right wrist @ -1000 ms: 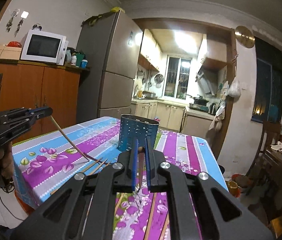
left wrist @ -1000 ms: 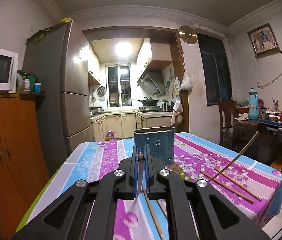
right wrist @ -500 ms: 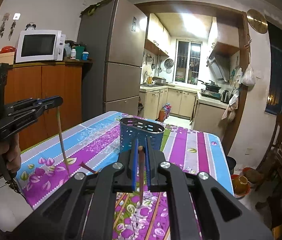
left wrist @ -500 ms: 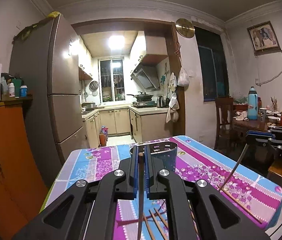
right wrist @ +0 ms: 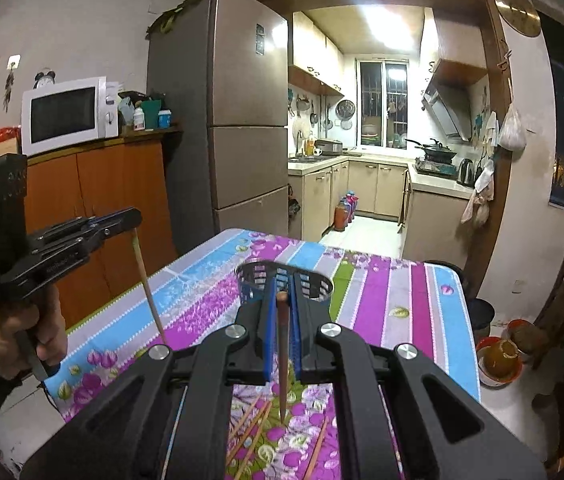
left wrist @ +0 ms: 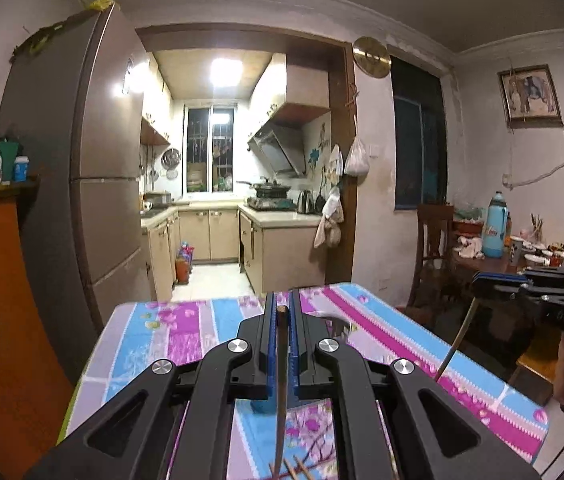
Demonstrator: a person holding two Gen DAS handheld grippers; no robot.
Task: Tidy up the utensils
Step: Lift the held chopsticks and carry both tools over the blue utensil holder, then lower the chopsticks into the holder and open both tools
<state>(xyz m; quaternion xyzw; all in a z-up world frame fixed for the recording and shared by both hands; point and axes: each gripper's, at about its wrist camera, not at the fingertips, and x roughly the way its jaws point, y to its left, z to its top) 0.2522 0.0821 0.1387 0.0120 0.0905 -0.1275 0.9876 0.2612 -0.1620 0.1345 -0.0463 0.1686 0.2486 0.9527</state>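
My left gripper is shut on a wooden chopstick that hangs point down over the table. It also shows in the right wrist view, its chopstick nearly upright. My right gripper is shut on another chopstick, held point down; it shows in the left wrist view. The blue perforated utensil holder stands on the table just beyond my right gripper, mostly hidden behind the fingers. In the left wrist view only its rim shows. Several chopsticks lie on the tablecloth.
The table has a floral purple and blue cloth. An orange cabinet with a microwave and a fridge stand to the left. A chair and a cluttered side table are on the right. Bowls sit on the floor.
Both grippers have risen, lifting their chopsticks off the tablecloth from slanted to nearly upright. The utensil holder has dropped lower in both views, behind the fingers.
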